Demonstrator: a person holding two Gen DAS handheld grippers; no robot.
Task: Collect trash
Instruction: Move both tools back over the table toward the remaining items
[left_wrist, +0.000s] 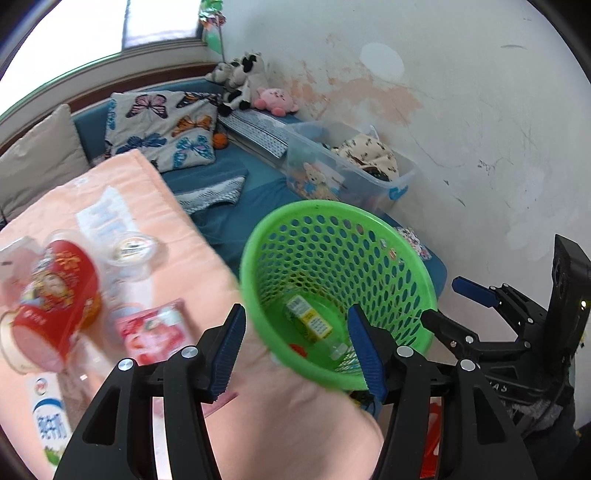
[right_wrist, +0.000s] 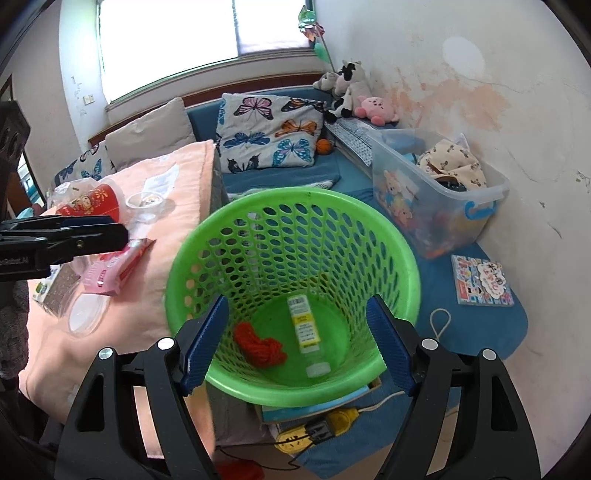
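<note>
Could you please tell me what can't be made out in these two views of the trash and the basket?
- Left wrist view: motion blur smears the red cup and pink wrapper; their print is unreadable.
- Left wrist view: the milk carton is cut off by the frame edge.
- Right wrist view: the left gripper covers part of the trash pile.
- Both views: the small bottle in the green basket has lettering too small to read.

Black plastic left gripper (left_wrist: 295, 345), right gripper (right_wrist: 297, 339), blue ribbed jaws, silver screws
</note>
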